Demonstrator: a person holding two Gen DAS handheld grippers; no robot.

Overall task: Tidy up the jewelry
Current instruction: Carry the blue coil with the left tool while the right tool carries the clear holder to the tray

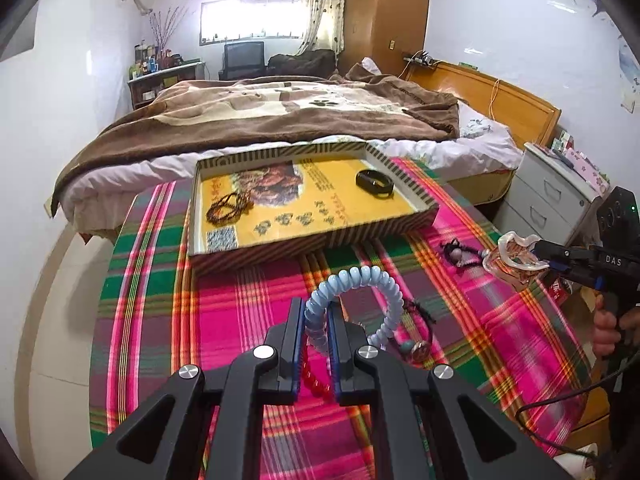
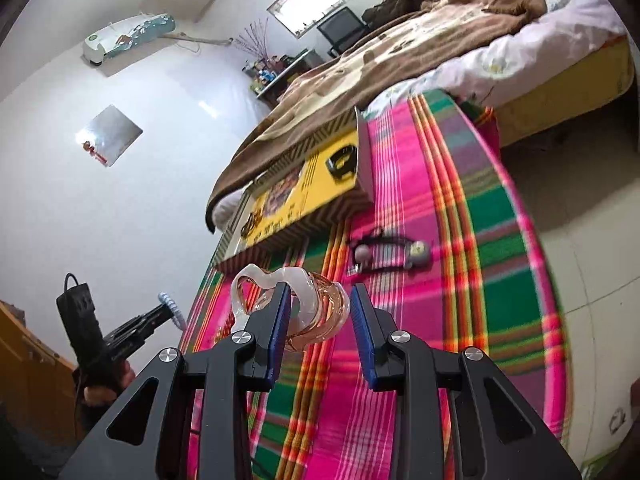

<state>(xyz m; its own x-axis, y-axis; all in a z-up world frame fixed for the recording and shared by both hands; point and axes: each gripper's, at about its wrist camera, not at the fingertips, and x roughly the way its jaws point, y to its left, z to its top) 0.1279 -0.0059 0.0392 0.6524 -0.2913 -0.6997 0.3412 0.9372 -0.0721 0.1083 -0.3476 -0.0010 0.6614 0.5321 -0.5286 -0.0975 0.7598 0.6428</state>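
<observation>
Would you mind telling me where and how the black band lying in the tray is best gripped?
Grip the black band across one thin side of its loop, coming straight down from above: it lies flat on the tray floor, near the right wall.

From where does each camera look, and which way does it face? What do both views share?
Left wrist: sits on the left gripper, looks along its fingers, down over the plaid cloth toward the tray and bed; the jaws are shut on a blue coil bracelet; the right gripper and hand show at right.
Right wrist: sits on the right gripper, tilted, facing the same tray; a glass bangle sits between its jaws; the left gripper shows at lower left.
Shared: cloth, tray, bed, both bracelets.
</observation>
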